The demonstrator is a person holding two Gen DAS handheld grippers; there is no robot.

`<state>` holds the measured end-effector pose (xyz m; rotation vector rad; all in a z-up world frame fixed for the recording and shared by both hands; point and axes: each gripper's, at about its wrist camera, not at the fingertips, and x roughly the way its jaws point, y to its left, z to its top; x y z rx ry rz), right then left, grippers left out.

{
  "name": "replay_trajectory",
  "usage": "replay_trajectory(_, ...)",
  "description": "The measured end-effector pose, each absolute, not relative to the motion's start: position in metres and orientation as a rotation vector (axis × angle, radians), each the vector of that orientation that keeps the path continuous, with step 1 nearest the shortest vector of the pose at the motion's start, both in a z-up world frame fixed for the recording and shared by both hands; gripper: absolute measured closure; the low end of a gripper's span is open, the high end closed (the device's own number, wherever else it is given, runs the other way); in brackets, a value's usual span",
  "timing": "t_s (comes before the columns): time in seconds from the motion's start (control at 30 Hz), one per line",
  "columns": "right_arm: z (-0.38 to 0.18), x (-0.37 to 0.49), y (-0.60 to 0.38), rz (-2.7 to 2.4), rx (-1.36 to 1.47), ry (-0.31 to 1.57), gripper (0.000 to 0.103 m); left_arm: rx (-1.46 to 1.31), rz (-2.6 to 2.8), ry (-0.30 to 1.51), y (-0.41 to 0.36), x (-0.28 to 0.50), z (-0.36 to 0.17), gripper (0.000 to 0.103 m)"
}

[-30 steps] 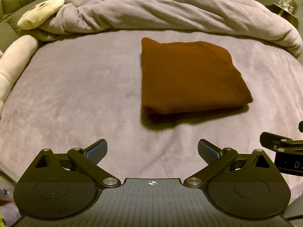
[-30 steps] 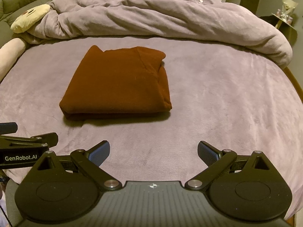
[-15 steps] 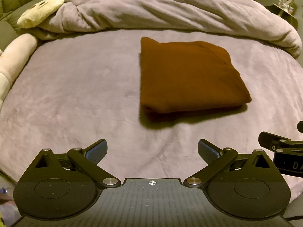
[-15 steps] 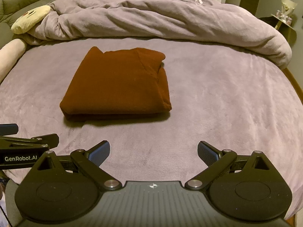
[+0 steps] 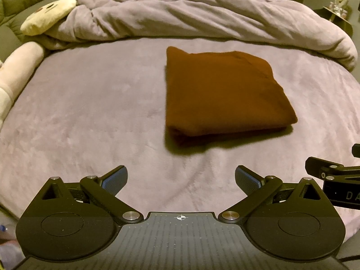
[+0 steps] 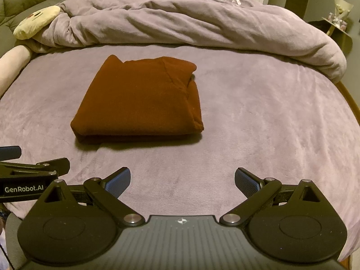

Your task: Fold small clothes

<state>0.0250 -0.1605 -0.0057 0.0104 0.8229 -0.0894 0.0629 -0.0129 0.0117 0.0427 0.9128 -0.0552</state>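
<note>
Both my grippers wide open and empty, brown garment folded on the bed ahead.

Nearest: my left gripper (image 5: 181,177), jaws spread wide, nothing between them, blue pads (image 5: 114,180) over bare bedsheet. My right gripper (image 6: 182,178) the same, jaws fully apart, holding nothing; it sits just beside the left one, each showing at the edge of the other's view. Past the jaws, apart from both, the folded brown garment (image 6: 139,99) lies flat on the purple bed (image 6: 258,112), roughly rectangular, one corner poking up at its far left, thick fold edge facing me. Farther back a bunched purple duvet (image 6: 191,22) across the bed; a cream plush pillow (image 6: 37,21) far left.
</note>
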Motion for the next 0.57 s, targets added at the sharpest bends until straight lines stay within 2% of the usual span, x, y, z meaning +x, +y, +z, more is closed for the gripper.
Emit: replay_trajectory(0.57,-0.0054,0.0214,-0.1600,-0.095,0.011,0.814,0.004,0.063,-0.072,0.907,-0.0197,0.0567,0.0126,0.000)
